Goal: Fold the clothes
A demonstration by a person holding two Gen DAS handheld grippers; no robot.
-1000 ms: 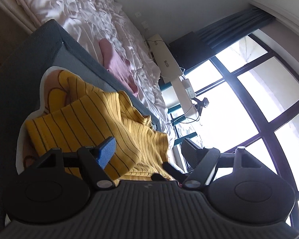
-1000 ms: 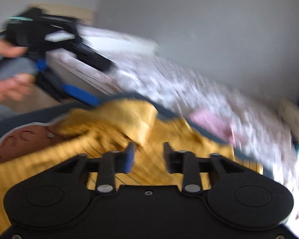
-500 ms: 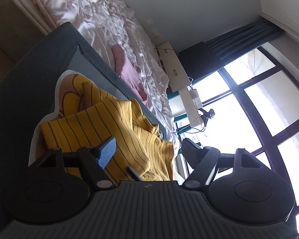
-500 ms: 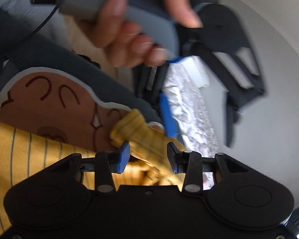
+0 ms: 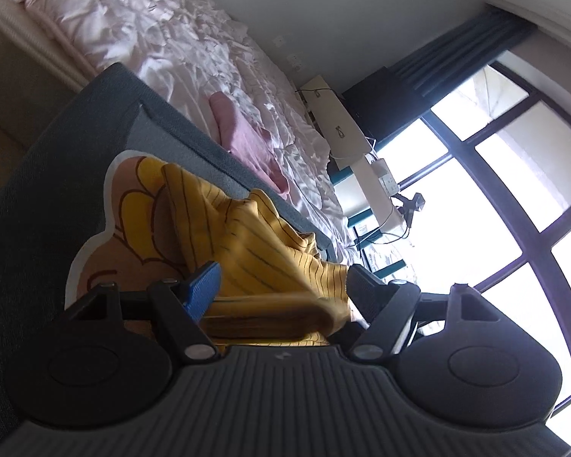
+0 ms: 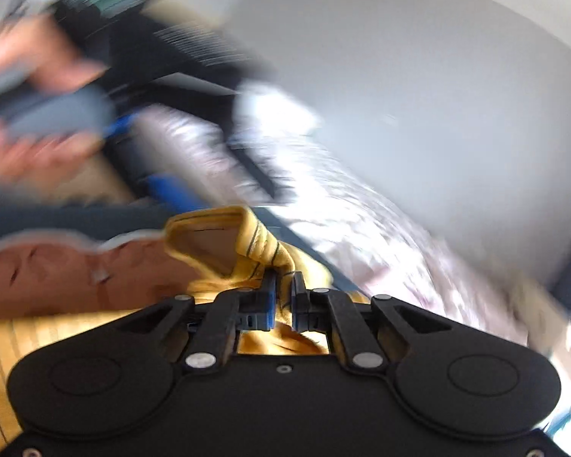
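Right claw [image 6: 283, 297]: fingers pressed together, pinching a bunched fold of the yellow striped shirt [image 6: 259, 243] at frame centre. Left claw [image 5: 281, 285]: spread wide, shirt [image 5: 255, 243] lying between and beyond the fingers, not gripped. Shirt rests on a printed mat [image 5: 106, 243] over the dark grey worktop [image 5: 38, 198]. Beyond, upper left: bed [image 5: 163, 38] with a pink garment [image 5: 243, 137]. Far right: window [image 5: 495, 198]. Right view is blurred; a hand [image 6: 30, 152] shows at upper left.
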